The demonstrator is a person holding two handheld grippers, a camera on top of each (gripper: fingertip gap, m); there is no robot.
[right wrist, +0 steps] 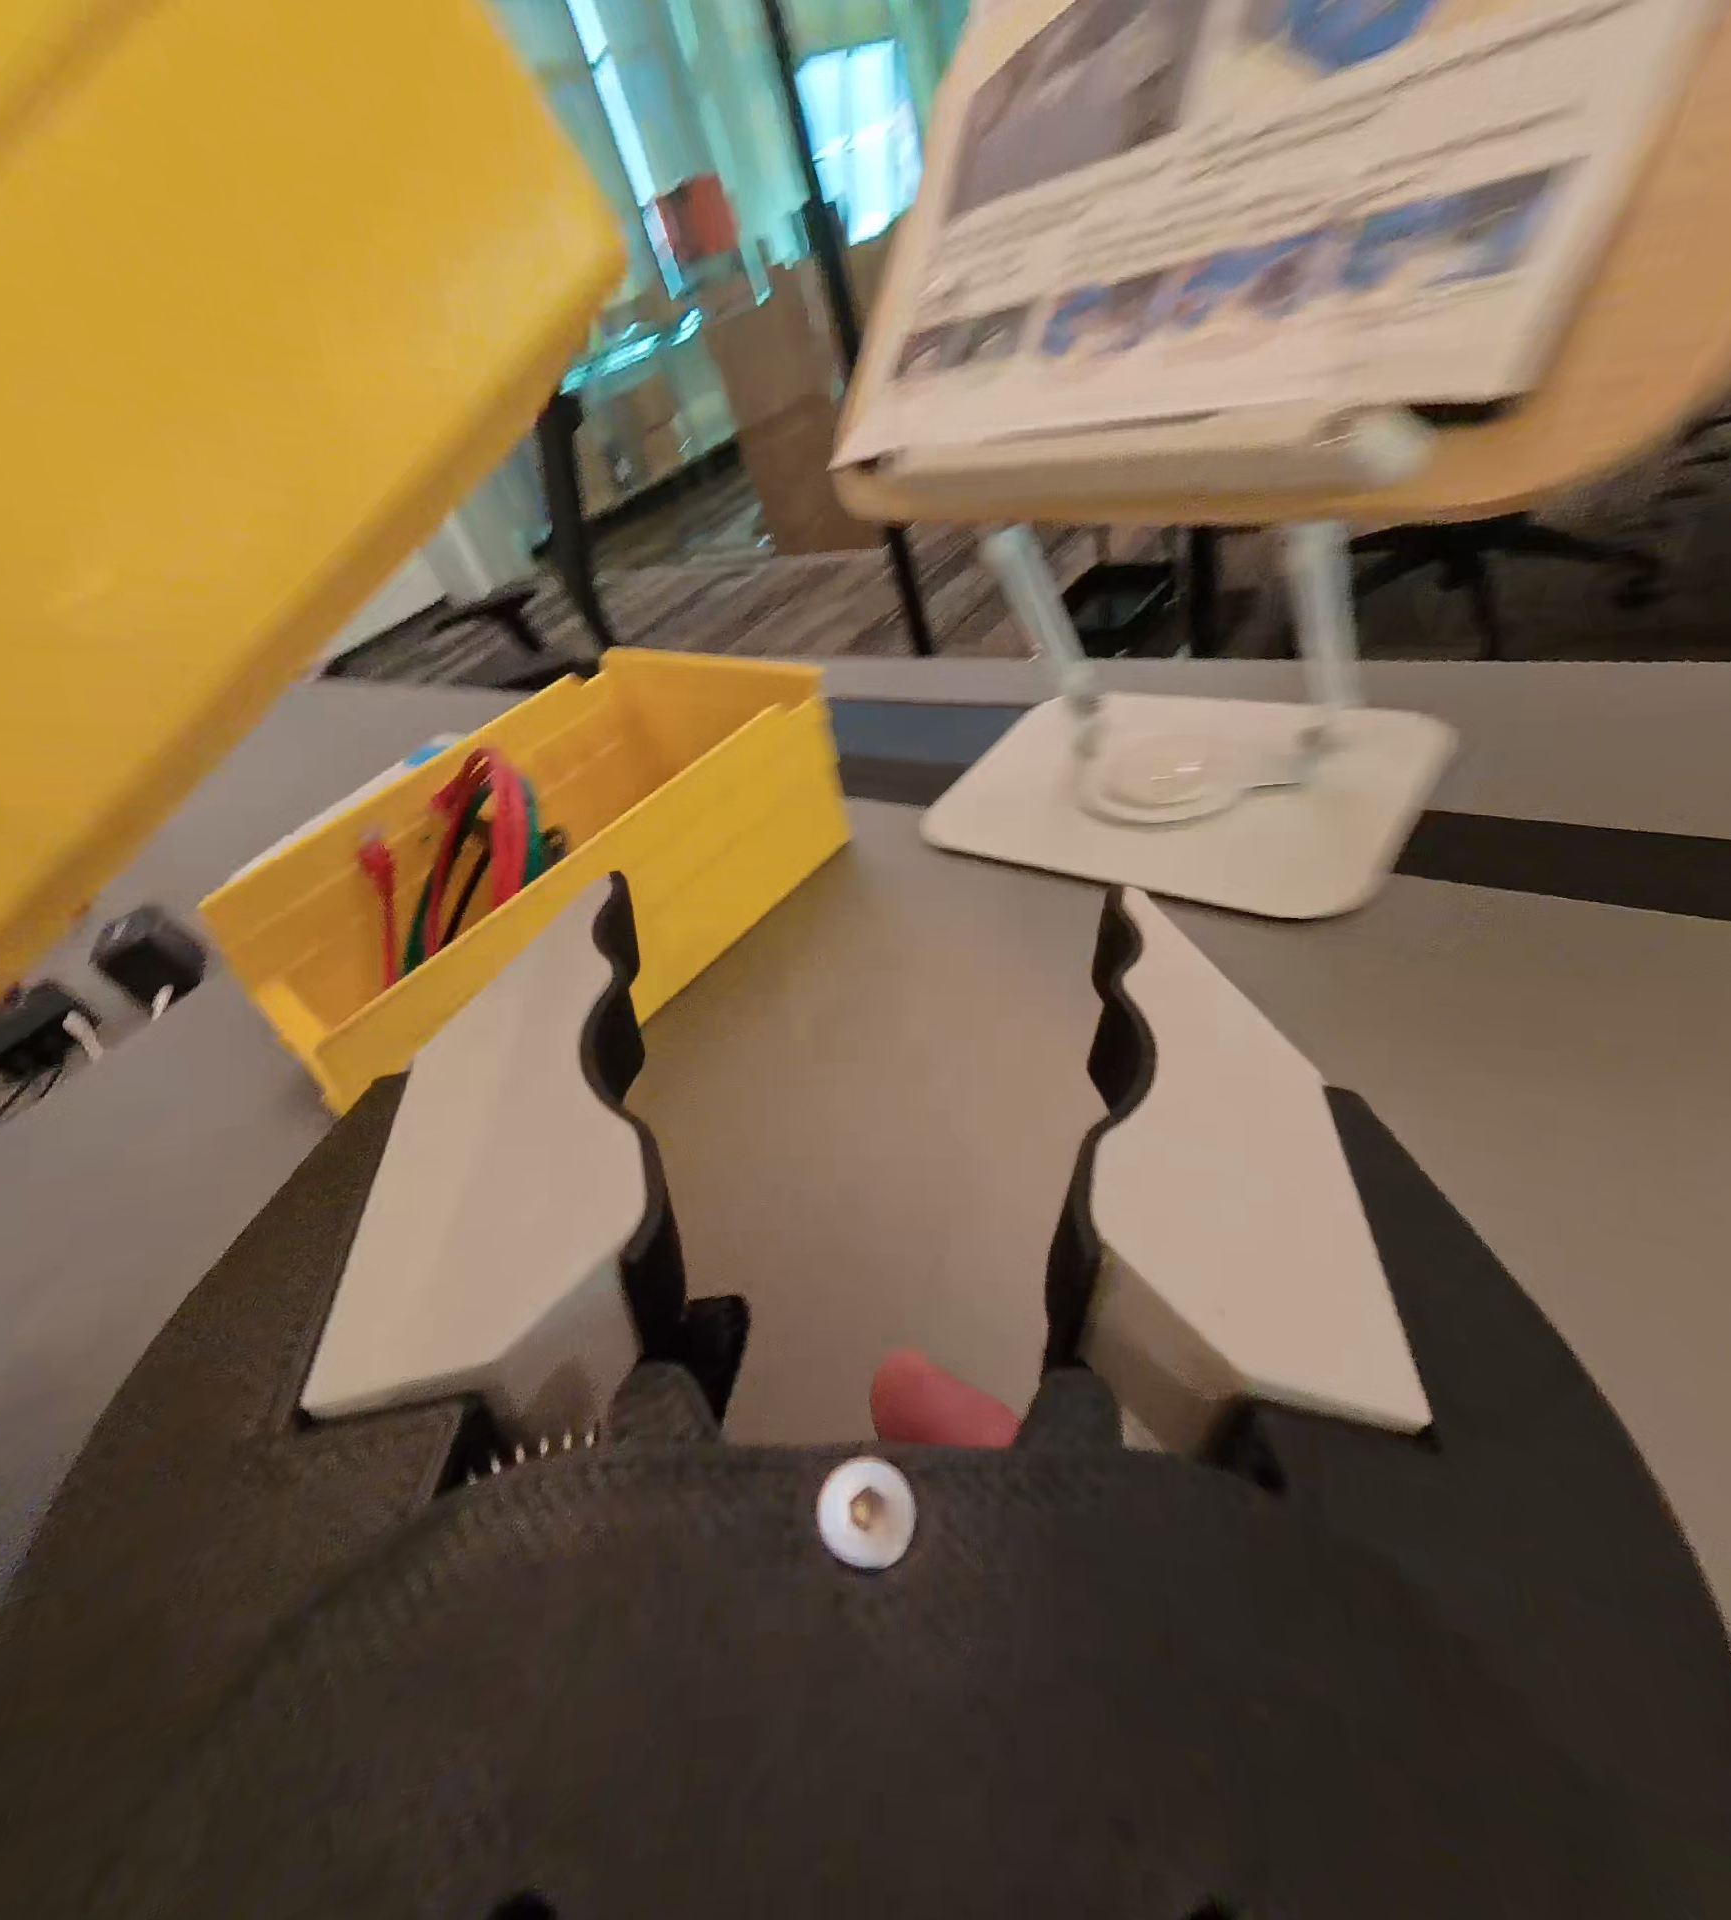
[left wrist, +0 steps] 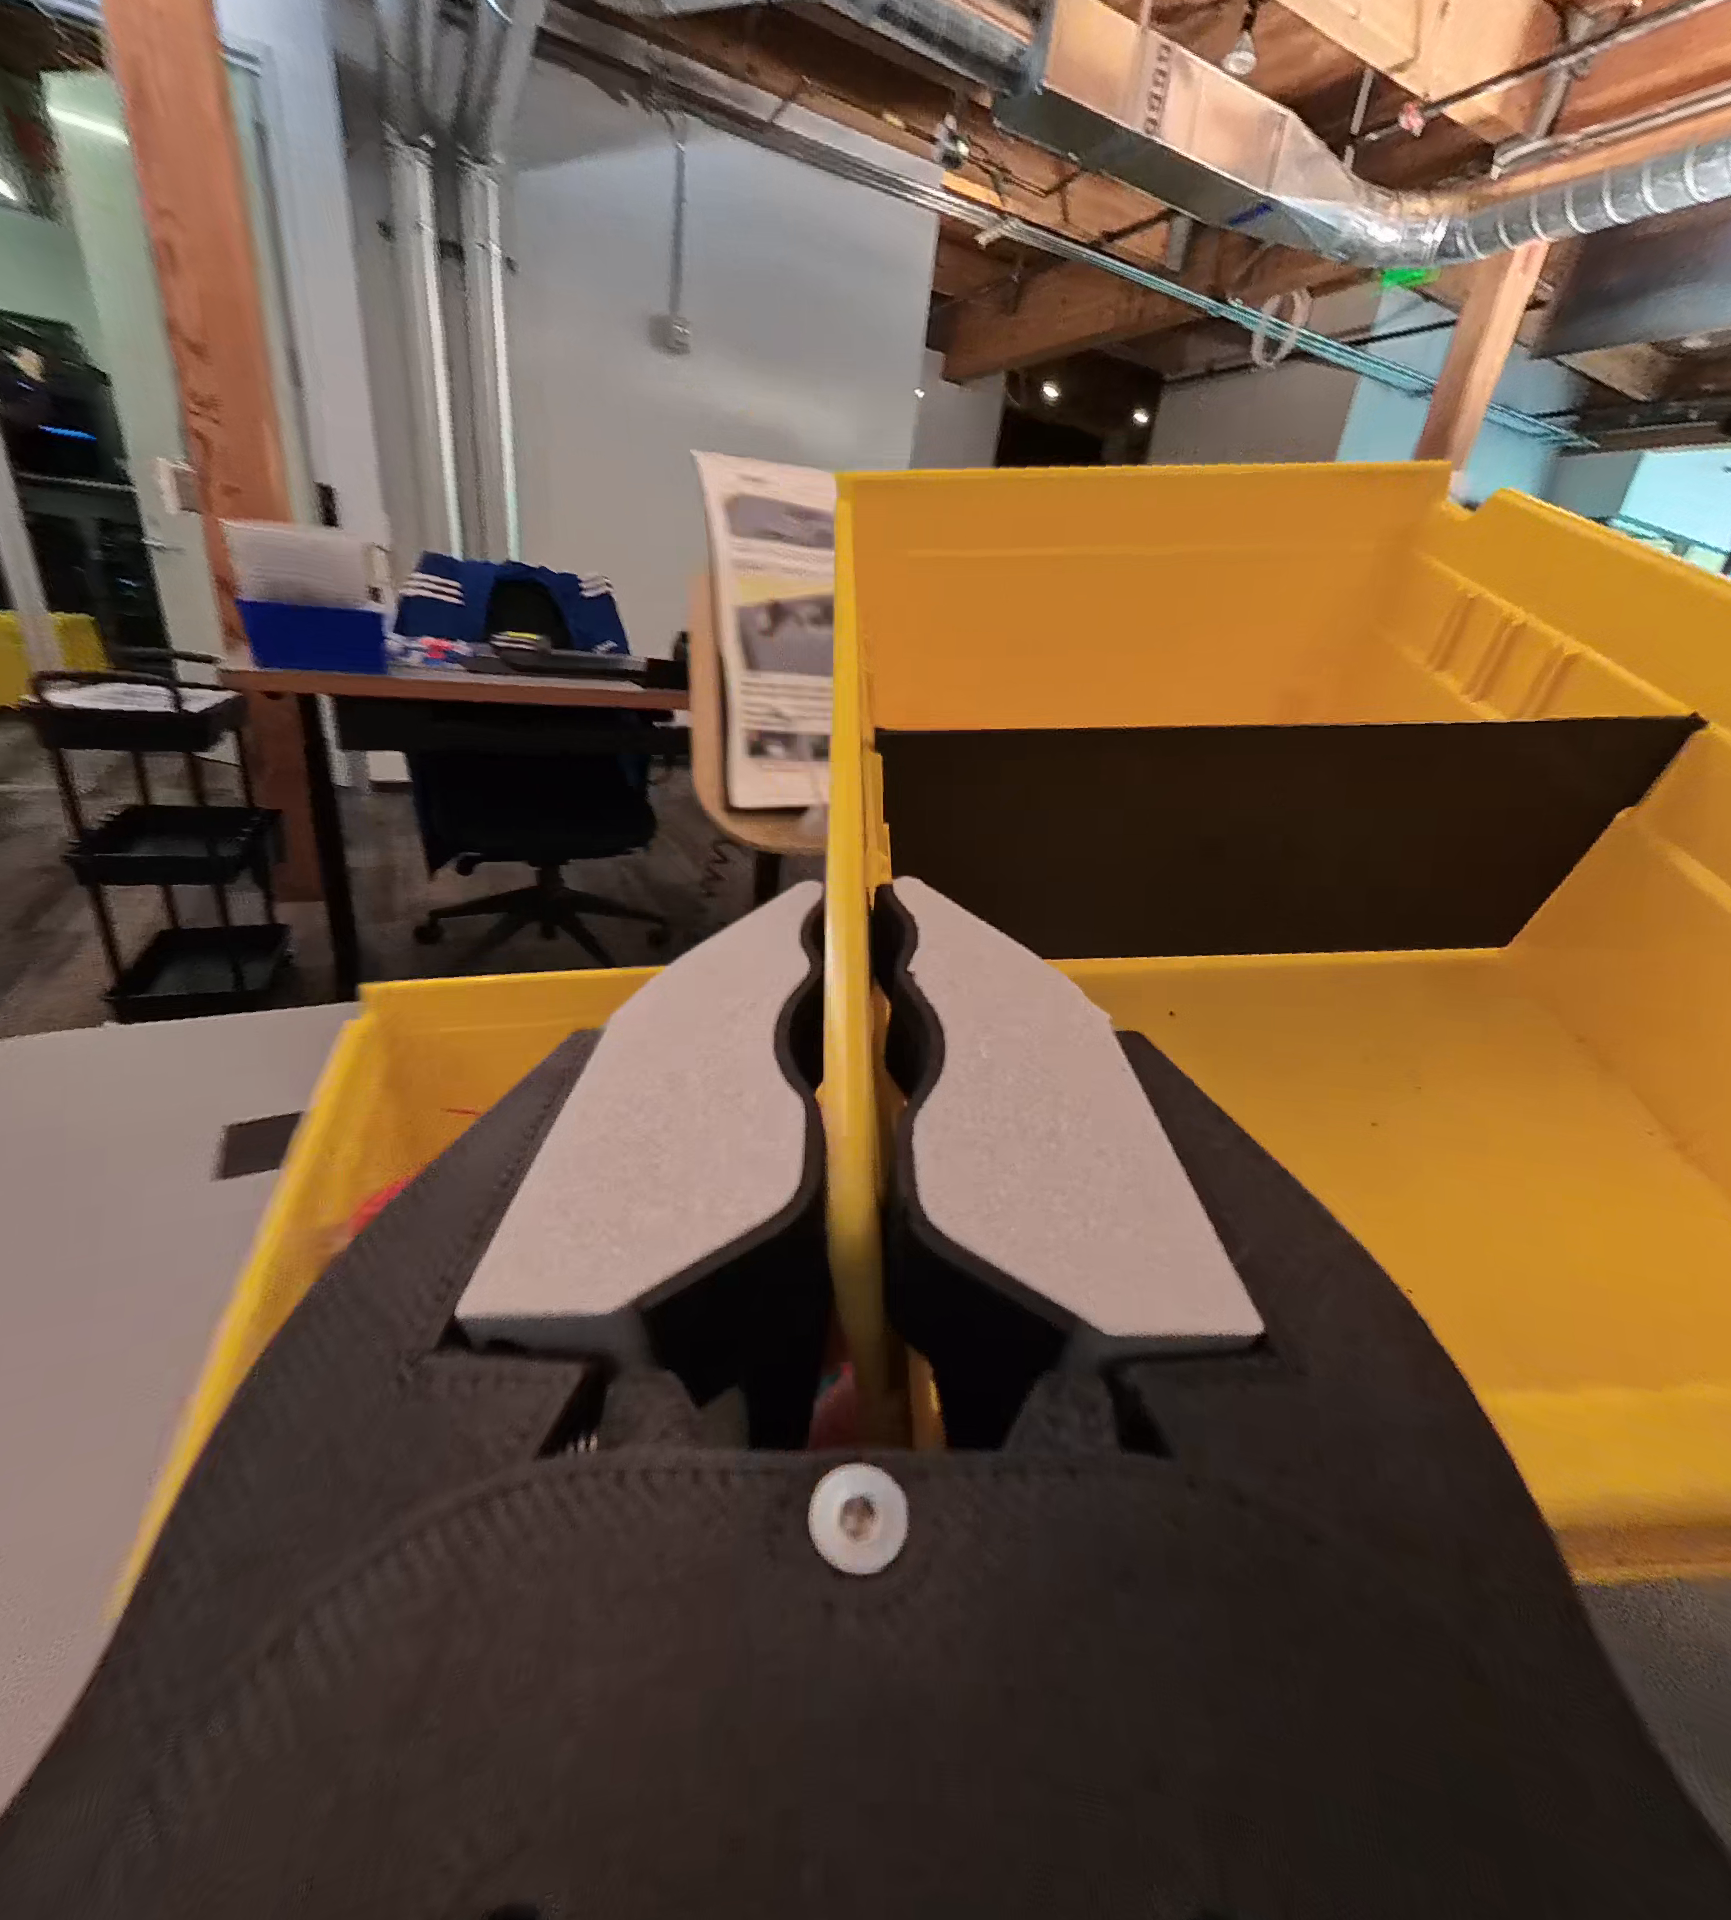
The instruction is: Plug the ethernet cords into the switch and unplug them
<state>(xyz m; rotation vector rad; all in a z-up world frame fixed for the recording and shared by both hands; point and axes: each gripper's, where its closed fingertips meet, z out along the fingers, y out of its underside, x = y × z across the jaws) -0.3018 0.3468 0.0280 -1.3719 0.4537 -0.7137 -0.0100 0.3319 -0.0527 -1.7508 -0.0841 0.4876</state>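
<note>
My left gripper (left wrist: 850, 914) is shut on the side wall of a large yellow bin (left wrist: 1152, 603) that has a black divider (left wrist: 1256, 831) across it. In the right wrist view this large bin (right wrist: 196, 416) hangs tilted above the table at the upper left. A small yellow bin (right wrist: 715, 821) on the grey table holds red, green and black ethernet cords (right wrist: 487, 831). It also shows below my left gripper (left wrist: 487, 997). My right gripper (right wrist: 866, 914) is open and empty over the table, right of the small bin. No switch is clearly in view.
A document stand with a white base (right wrist: 1193, 810) and a tilted board of printed sheets (right wrist: 1256, 239) stands behind my right gripper. Black power adapters (right wrist: 149, 951) lie at the table's left edge. A white box edge (right wrist: 425, 753) shows behind the small bin. Left tips to right tips: about 30 cm.
</note>
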